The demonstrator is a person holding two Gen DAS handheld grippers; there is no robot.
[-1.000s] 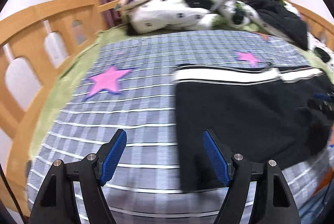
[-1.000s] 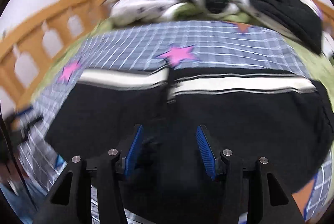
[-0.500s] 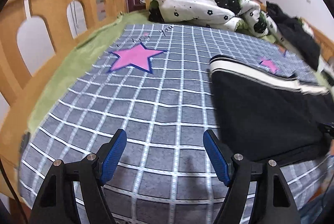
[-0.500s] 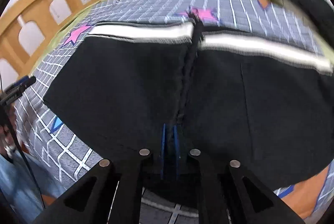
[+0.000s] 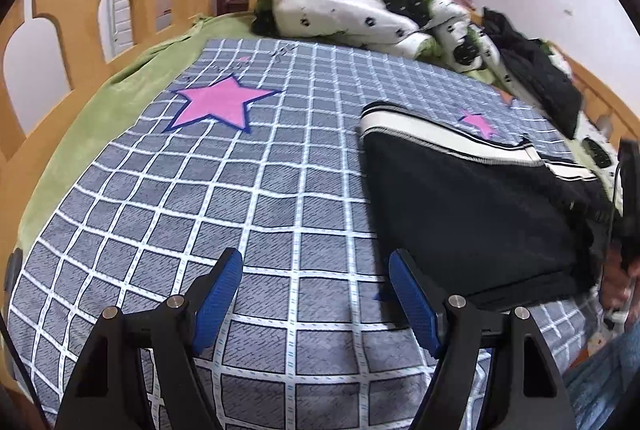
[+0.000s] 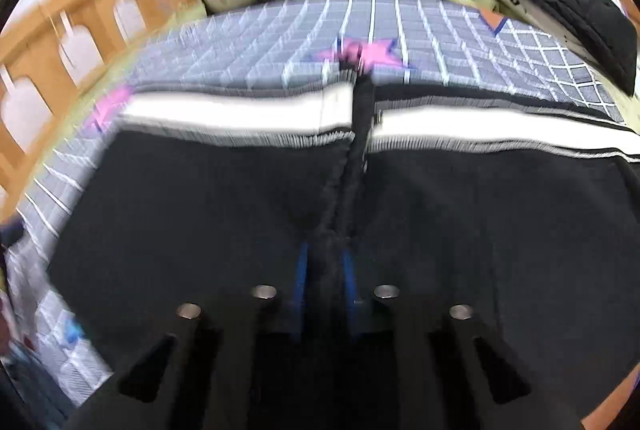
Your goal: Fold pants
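Black pants [image 6: 200, 213] with a white striped waistband [image 6: 224, 117] lie spread on a grey checked bedspread [image 5: 256, 213]. My right gripper [image 6: 325, 270] is shut on a ridge of the black pants fabric along the centre seam, near the front edge. In the left wrist view the pants [image 5: 472, 205] lie to the right. My left gripper [image 5: 316, 294] is open and empty over the bare bedspread, just left of the pants' near corner. The right gripper's body [image 5: 628, 205] shows at that view's right edge.
A pile of white spotted bedding and pillows [image 5: 352, 5] lies at the head of the bed. Dark clothing [image 5: 540, 81] is heaped at the far right. A wooden bed rail [image 5: 80, 1] runs along the left side. Pink stars [image 5: 216, 101] mark the bedspread.
My right gripper closed on the pants' centre seam and bunched the fabric into a ridge. My left gripper swung left, off the pants, and stays open over the bedspread.
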